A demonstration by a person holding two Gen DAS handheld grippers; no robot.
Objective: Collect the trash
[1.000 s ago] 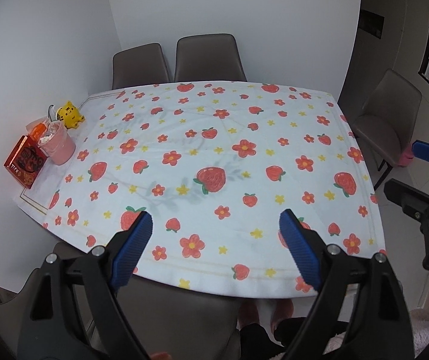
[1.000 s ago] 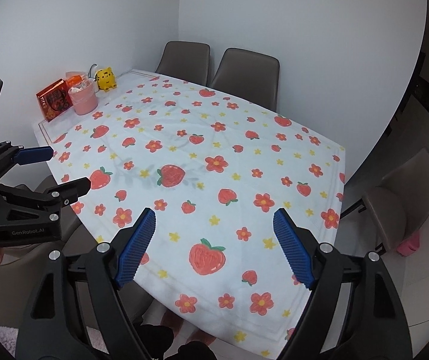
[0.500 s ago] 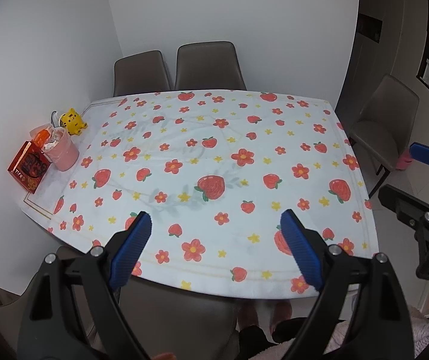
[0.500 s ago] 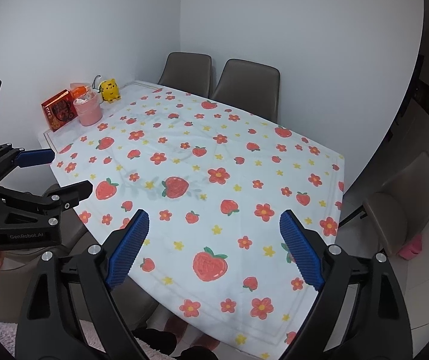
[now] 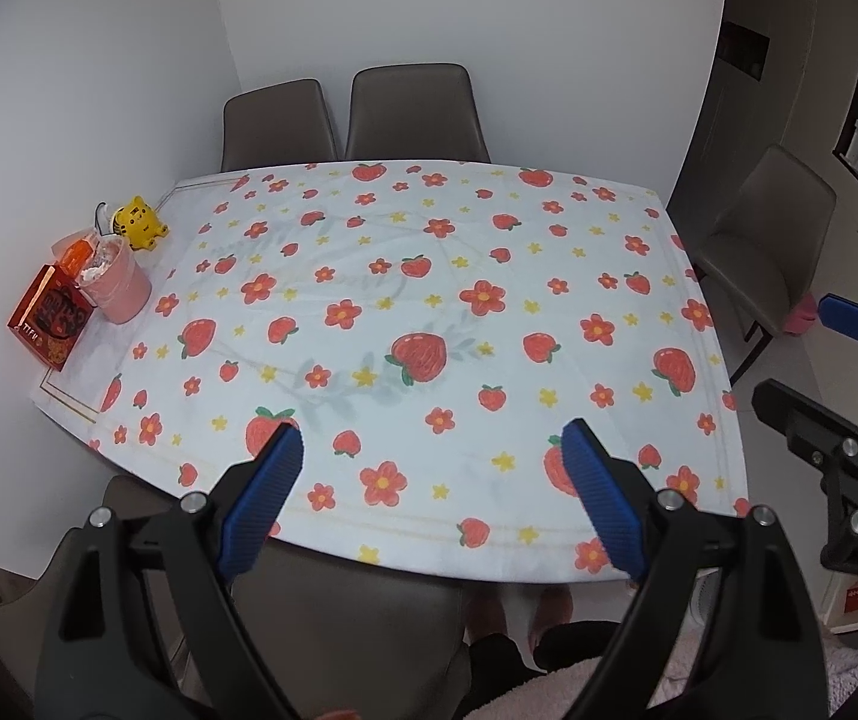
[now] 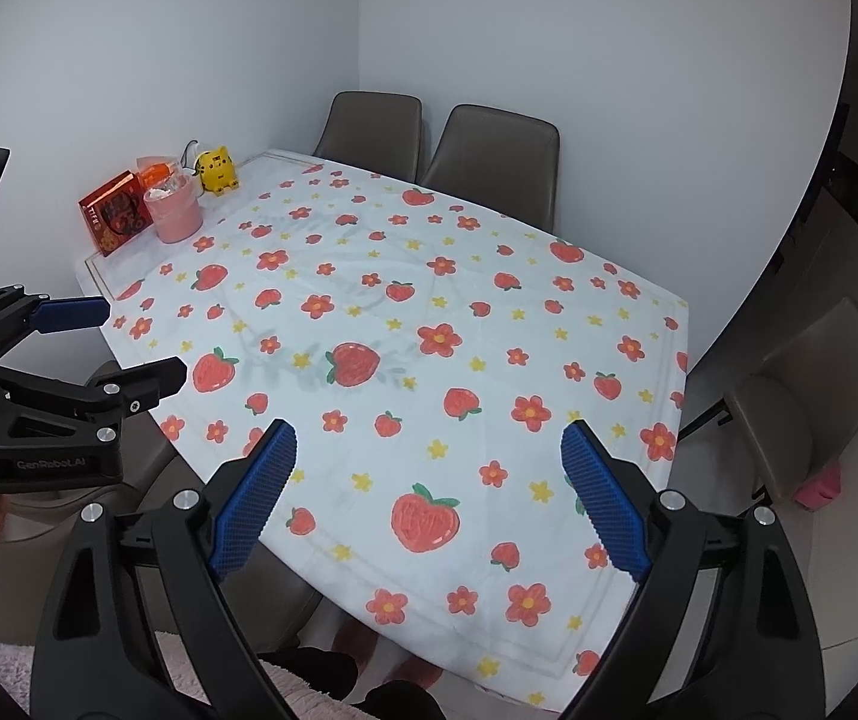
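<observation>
- Both tools hang above the near edge of the worktop (image 5: 639,252), which is covered by a white cloth printed with strawberries and flowers.
- The left hand-held gripper (image 5: 432,450) stands wide, blue pads (image 5: 261,498) well apart, nothing between them but the cloth below.
- The right hand-held gripper (image 6: 429,450) is just as wide; its jaws have just been opening, and nothing sits between them either.
- Each tool shows in the other's view: the right one at the right edge of the left camera, the left one (image 6: 123,342) at the left edge of the right camera, also spread open.
- Over at the far left corner, against the wall, a small cluster: a pink cup (image 5: 120,285) stuffed with crumpled white scraps, the trash holder as far as can be told.
- Touching it on the wall side is a red box (image 5: 51,318) with dark lettering, and an orange-capped item (image 5: 76,252) sits just behind the cup.
- A yellow tiger figure (image 5: 138,223) sits just beyond the cup, near the far edge.
- That cluster lies well apart from both tools.
- Brown chairs (image 5: 411,114) stand at the far side, another chair (image 5: 765,240) off to the right.
- The person's legs and feet show below the near edge.
</observation>
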